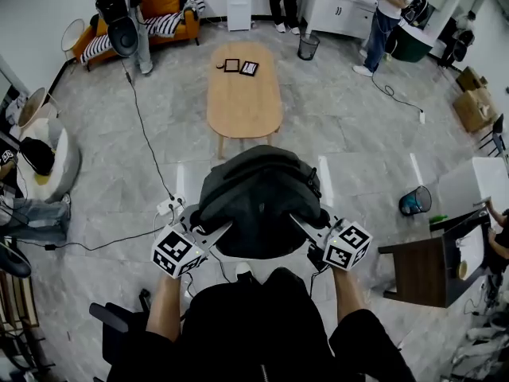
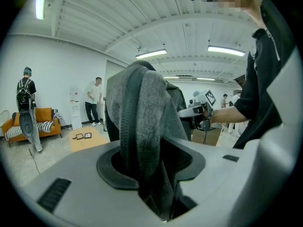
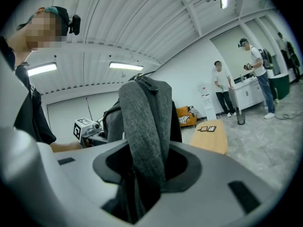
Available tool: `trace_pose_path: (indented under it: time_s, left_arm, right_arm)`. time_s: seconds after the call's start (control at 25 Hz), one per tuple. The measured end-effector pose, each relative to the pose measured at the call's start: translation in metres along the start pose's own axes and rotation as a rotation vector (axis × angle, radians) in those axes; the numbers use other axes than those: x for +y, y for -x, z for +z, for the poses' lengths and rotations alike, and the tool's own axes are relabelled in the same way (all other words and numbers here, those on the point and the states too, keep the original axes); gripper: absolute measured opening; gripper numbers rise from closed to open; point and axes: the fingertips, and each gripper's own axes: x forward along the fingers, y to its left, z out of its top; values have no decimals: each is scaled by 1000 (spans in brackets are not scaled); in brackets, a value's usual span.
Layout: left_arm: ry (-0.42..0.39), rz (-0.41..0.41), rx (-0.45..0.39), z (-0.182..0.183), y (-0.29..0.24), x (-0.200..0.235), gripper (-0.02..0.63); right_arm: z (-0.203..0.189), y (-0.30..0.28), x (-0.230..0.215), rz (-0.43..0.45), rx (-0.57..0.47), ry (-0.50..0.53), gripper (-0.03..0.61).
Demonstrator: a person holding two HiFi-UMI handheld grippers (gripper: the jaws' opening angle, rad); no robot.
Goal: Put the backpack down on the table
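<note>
Head view: dark grey backpack (image 1: 258, 205) hangs in the air betw. both grippers, right in front of the person, over the stone floor (image 1: 350, 134). It's not on the table. Oval wooden table (image 1: 244, 106) stands further ahead, clear of the pack, w/ two small dark frames (image 1: 240, 67) at its far end. Left gripper (image 1: 223, 229) meets the pack's left side and right gripper (image 1: 301, 223) its right side, marker cubes nearest the person.

Left gripper view: jaws part-closed and clamped on a thick grey fold (image 2: 142, 141) of the pack w/ a dark zip band down it. The fabric fills the jaw gap and rises straight up from it. Other gripper shows beyond the pack, a hand on it.

Right gripper view: jaws likewise pinched on a grey strap (image 3: 144, 131) of the pack. The strap stands up out of the gap, w/ a zip pull (image 3: 144, 82) at its top.

Bkgd: orange sofa (image 1: 163, 6) far left, black bin (image 1: 308, 46) past the table, people standing by white cabinets (image 1: 338, 10).
</note>
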Motion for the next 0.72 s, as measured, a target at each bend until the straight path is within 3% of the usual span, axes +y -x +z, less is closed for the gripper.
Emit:
trace_pose_path:
  time_s: [0.72]
  left_arm:
    - [15,-11,21,8,-32,42,169]
  right_arm:
    - [13,-30,-41,-13,15,-25,160]
